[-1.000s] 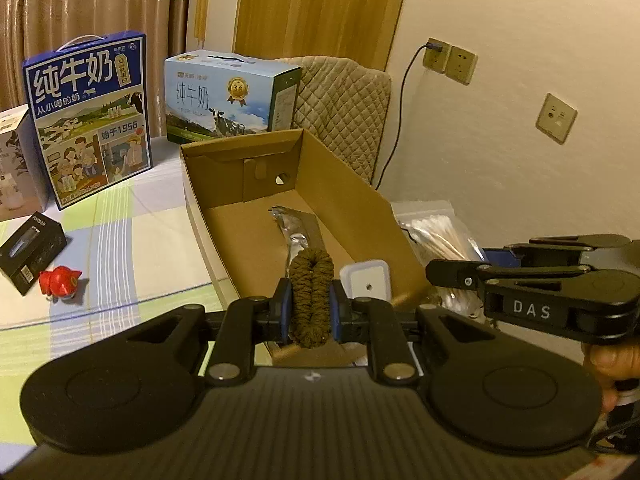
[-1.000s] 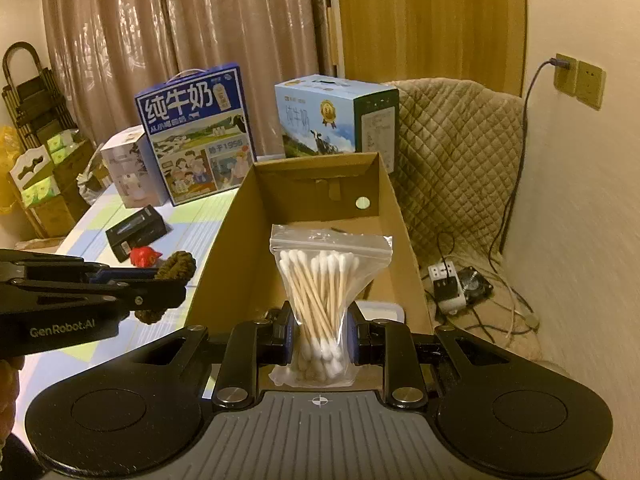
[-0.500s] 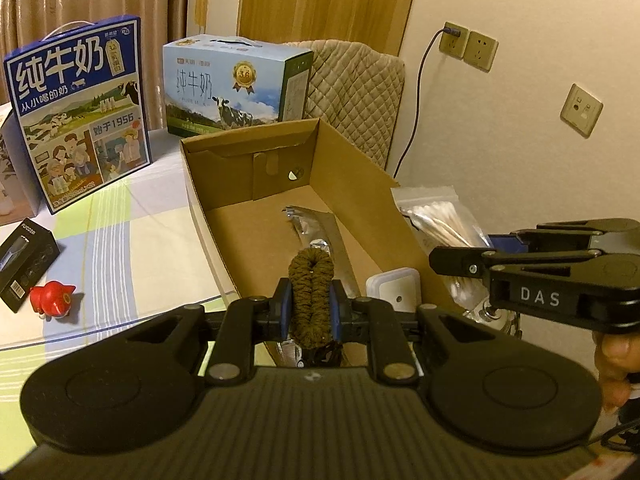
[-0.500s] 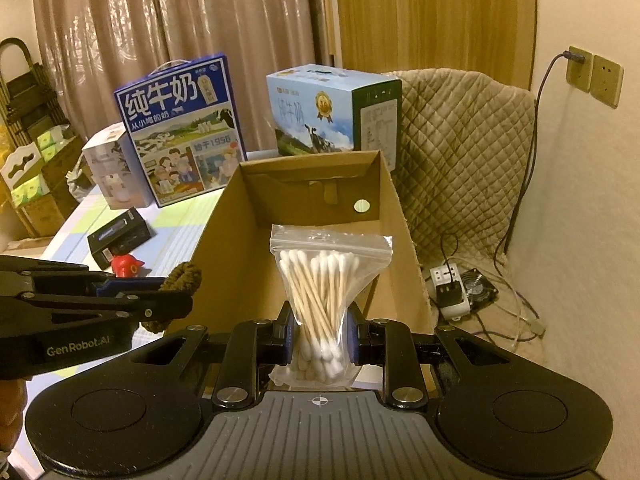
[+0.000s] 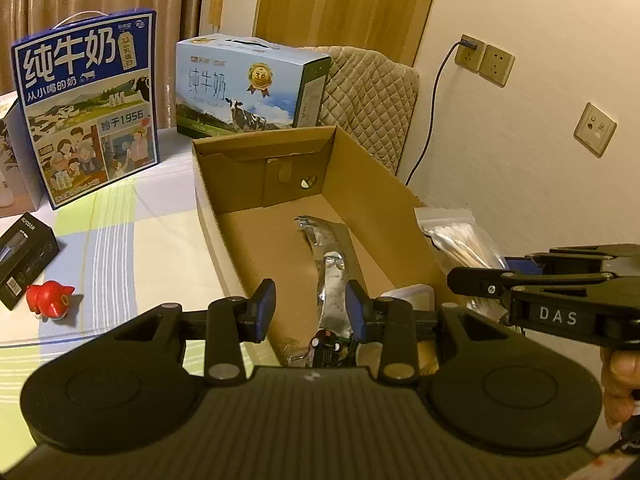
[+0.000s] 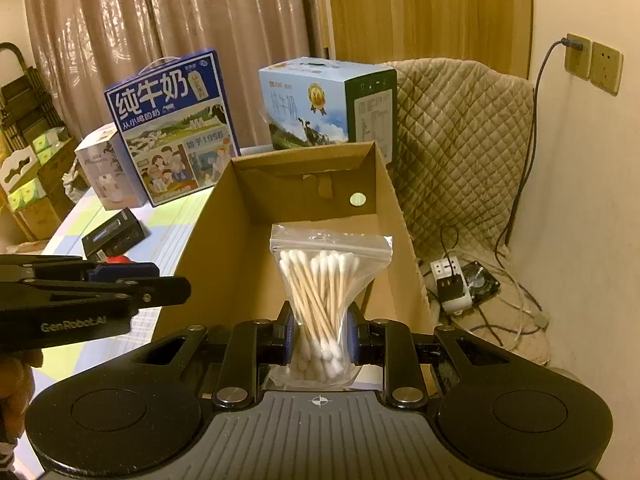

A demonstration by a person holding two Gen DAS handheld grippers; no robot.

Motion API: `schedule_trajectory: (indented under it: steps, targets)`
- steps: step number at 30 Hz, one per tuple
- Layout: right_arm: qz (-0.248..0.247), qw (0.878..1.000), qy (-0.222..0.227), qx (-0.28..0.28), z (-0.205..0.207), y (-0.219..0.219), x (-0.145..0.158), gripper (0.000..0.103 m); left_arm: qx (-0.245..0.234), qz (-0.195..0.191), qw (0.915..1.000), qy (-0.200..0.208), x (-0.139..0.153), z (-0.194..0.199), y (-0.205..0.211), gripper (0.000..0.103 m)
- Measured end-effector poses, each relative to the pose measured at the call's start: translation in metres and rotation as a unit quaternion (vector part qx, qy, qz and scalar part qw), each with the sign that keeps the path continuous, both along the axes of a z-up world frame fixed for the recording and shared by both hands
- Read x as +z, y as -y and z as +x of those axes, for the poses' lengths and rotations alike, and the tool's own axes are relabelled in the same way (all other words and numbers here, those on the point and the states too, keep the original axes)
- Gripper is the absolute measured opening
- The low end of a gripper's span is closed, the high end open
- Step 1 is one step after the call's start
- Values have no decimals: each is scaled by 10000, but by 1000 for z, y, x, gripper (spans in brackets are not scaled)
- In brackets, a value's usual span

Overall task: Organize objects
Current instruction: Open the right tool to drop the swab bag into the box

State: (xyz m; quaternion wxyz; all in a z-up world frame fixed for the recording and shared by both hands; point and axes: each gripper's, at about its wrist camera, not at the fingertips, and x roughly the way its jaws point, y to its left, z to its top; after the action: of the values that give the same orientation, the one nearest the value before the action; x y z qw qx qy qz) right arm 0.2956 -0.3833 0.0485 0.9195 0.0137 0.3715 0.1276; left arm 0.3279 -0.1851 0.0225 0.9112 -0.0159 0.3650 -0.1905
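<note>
The left tongs (image 5: 310, 306) are hanging spread wide over the near end of the cardboard box (image 5: 372, 200), nothing between the pads. Inside the box, a silver foil packet (image 5: 330, 264) is lying along the floor, with a small white case (image 5: 412, 298) beside it and something dark, with a small red part, at the near end, too hidden to name. The right tongs (image 6: 319, 338) are pinching a clear zip bag of cotton swabs (image 6: 326, 276), holding it upright above the box's near end, with the box's far wall behind it. To the left of the box, on the striped surface (image 5: 132, 248), a small black box (image 5: 22, 258) and a red toy (image 5: 50, 298) are lying close together. Behind the cardboard box, two milk cartons are standing: the dark blue one (image 5: 86, 102) is showing "纯牛奶" and "1956", the light blue one (image 5: 248, 88) "纯牛奶" with a cow. "DAS" is reading on the right tool, "GenRobot.AI" on the left.
</note>
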Motion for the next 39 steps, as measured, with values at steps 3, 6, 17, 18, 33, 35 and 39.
schedule_trajectory:
  steps: [3, 6, 17, 18, 33, 35, 39]
  targets:
    - [35, 10000, -8, 11, -1, -1, 0, 22, 31, 10, 10000, 22, 2, -4, -4, 34]
    - [72, 10000, -5, 25, -2, -2, 1, 22, 73, 16, 10000, 29, 2, -8, -8, 35]
    - [516, 9984, 207, 39, 4, -4, 4, 36, 142, 78, 9998, -72, -1, -16, -16, 43]
    - [630, 9977, 244, -9, 5, -2, 3, 62, 152, 94, 9998, -65, -1, -17, -16, 46]
    - [556, 9983, 155, -59, -20, -11, 16, 77, 211, 154, 9997, -18, 12, -45, -32, 79]
    - [539, 9984, 195, -15, -26, -16, 21, 77, 218, 177, 9996, 15, 16, -52, -36, 81]
    - [469, 9984, 322, 70, -39, -26, 36, 77, 233, 237, 9994, 96, 25, -68, -44, 85]
